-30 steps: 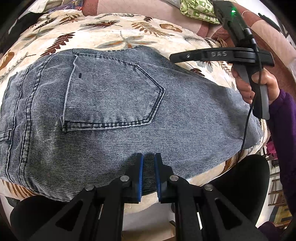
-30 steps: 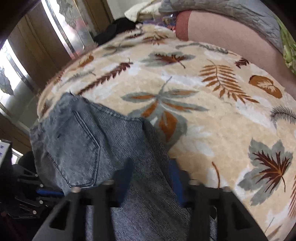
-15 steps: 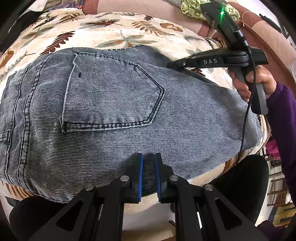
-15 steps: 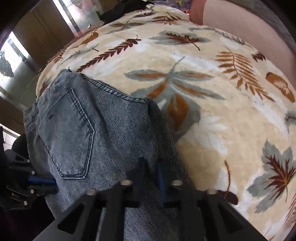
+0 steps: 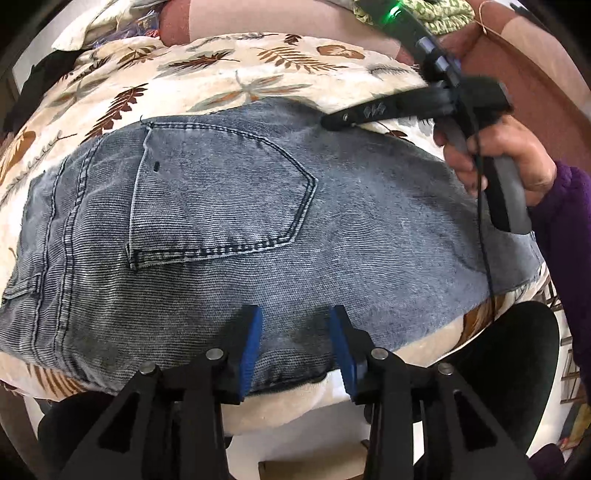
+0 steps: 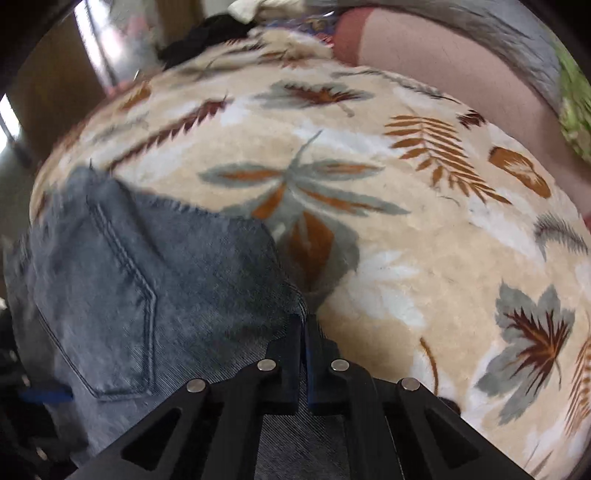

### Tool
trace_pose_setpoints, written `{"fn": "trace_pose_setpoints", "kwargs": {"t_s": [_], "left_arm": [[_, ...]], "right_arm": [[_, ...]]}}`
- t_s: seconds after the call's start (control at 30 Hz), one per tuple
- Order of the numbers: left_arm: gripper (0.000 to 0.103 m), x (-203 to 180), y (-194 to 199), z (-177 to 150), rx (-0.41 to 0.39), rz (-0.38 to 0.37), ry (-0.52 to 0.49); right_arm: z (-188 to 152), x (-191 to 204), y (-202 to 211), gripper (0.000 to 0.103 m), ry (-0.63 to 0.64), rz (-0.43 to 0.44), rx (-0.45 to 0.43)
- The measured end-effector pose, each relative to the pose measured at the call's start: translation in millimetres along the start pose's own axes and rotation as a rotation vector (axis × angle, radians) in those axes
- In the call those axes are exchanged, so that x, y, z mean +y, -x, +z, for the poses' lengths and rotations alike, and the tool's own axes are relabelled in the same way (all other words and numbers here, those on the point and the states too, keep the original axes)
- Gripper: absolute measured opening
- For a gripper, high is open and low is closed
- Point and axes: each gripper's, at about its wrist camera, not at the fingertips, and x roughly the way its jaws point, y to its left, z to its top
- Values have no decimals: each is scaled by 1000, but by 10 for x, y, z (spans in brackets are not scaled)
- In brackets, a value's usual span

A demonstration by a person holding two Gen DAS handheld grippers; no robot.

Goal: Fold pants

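Grey-blue denim pants (image 5: 229,229) lie folded on a leaf-print blanket (image 5: 258,74), back pocket up. My left gripper (image 5: 295,343) is open, its blue pads astride the near edge of the denim. My right gripper (image 6: 306,325) is shut on the far edge of the pants (image 6: 155,295). It also shows in the left wrist view (image 5: 332,122) at the pants' far right edge, held by a hand in a purple sleeve.
The blanket (image 6: 406,240) covers a bed or sofa with a pink cushion (image 6: 443,66) and green cloth (image 5: 443,18) behind. A dark round chair seat (image 5: 517,369) stands off the near right edge.
My left gripper has opened and let go of the near edge of the pants. My right gripper has shut on the far edge of the pants.
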Motion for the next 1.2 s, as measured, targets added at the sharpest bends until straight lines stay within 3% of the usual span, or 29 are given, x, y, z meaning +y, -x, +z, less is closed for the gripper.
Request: {"fn": "trace_pose_setpoints", "kwargs": {"t_s": [0.13,0.23,0.4,0.53,0.6,0.67,0.8,0.9,0.93,0.97,1.0,1.03,1.13,1.2], "left_arm": [[40,-49,127,-39,-13,-4,1],[43,-164,160,-63,-20,1,-30],[43,-376,-39,-69,12,49,-89],[44,-397,-132,-109,41,102,-118],[44,-448,-91,-104,52,123,-136],[44,-492,-7,-78,51,134,-144],[44,-644,121,45,20,163,-175],[46,-826,55,158,22,172,-214],[51,-876,-6,198,29,167,-223],[58,-915,-116,237,46,171,-236],[58,-878,-192,233,67,191,-237],[58,-835,-351,254,114,246,-224],[58,-860,-409,263,136,252,-200],[58,-955,-340,279,123,218,-215]], "right_arm": [[-143,-258,481,5,-161,43,-102],[-446,-460,841,5,-273,48,-151],[-1075,-602,1048,5,-415,-44,-93],[-1569,-735,858,6,-523,-170,-16],[-1743,-836,868,5,-552,-124,-90],[-1835,-928,978,5,-598,-102,-111],[-2214,-1234,1514,6,-724,-130,-305],[-2533,-1531,1534,6,-818,-142,-215],[-2652,-1613,1501,6,-858,-145,-185],[-2753,-1669,1498,6,-891,-111,-202],[-2822,-1717,1532,6,-926,-66,-232],[-2875,-1741,1602,6,-946,-77,-235],[-3011,-1701,1880,6,-909,-135,-318],[-3162,-1698,2034,6,-940,-78,-362]]}}
